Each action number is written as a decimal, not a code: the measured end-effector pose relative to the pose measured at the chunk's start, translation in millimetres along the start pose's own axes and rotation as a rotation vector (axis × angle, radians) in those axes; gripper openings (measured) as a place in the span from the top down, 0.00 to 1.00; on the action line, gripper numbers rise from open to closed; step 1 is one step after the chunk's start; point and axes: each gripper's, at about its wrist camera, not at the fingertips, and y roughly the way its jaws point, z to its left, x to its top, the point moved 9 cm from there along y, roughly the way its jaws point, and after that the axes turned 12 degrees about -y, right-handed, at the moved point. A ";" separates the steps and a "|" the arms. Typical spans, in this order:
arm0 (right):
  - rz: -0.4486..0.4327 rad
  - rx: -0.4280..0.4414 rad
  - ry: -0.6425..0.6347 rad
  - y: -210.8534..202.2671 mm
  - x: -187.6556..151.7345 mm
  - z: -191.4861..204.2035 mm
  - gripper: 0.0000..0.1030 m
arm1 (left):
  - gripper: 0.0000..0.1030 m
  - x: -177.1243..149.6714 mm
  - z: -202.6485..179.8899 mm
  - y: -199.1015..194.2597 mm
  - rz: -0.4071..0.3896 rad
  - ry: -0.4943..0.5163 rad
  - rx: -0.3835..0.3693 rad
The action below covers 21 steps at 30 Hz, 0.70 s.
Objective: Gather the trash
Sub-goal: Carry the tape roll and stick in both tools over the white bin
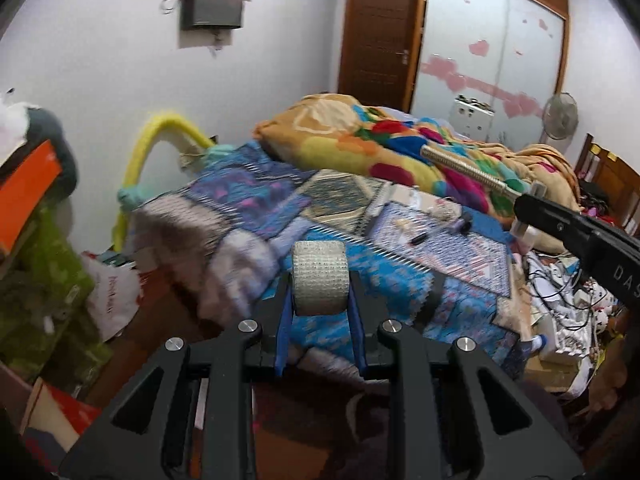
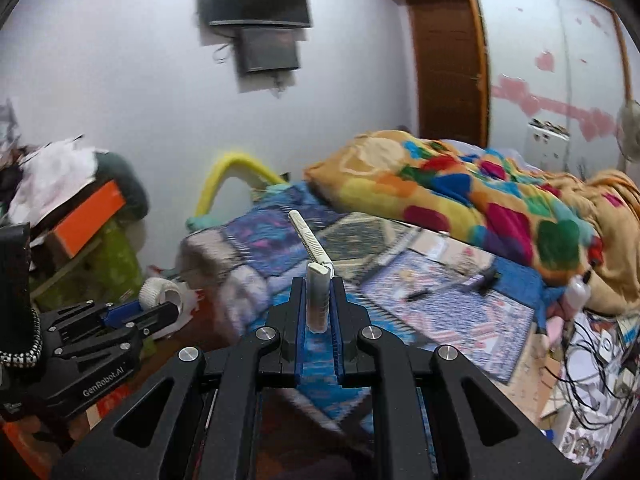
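Note:
My left gripper (image 1: pixel 320 300) is shut on a white tape roll (image 1: pixel 319 278) and holds it in the air before the bed. It also shows in the right wrist view (image 2: pixel 160 300) with the tape roll (image 2: pixel 160 293). My right gripper (image 2: pixel 319 300) is shut on a folding razor comb (image 2: pixel 310 236), whose white toothed blade points up and away. In the left wrist view that razor comb (image 1: pixel 468 168) sticks out from the right gripper (image 1: pixel 532 210) at the right edge.
A bed with a patchwork cover (image 1: pixel 360 232) and a colourful blanket (image 1: pixel 400 148) fills the middle. Small dark items (image 2: pixel 484 278) lie on it. Piled boxes (image 1: pixel 28 196) stand left, tangled cables and clutter (image 1: pixel 560 292) right. A door (image 1: pixel 376 28) and wardrobe (image 1: pixel 492 36) are behind.

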 end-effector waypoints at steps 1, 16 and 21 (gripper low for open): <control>-0.002 0.019 -0.011 3.8 1.0 11.5 0.90 | 0.76 -2.4 10.1 -4.4 -0.001 -0.007 0.011; 0.135 0.280 -0.180 90.7 -25.1 156.0 0.90 | 0.76 -55.5 177.5 0.8 0.060 -0.221 0.226; 0.237 0.359 -0.207 131.7 -50.8 183.9 0.90 | 0.76 -89.5 224.3 28.1 0.144 -0.311 0.283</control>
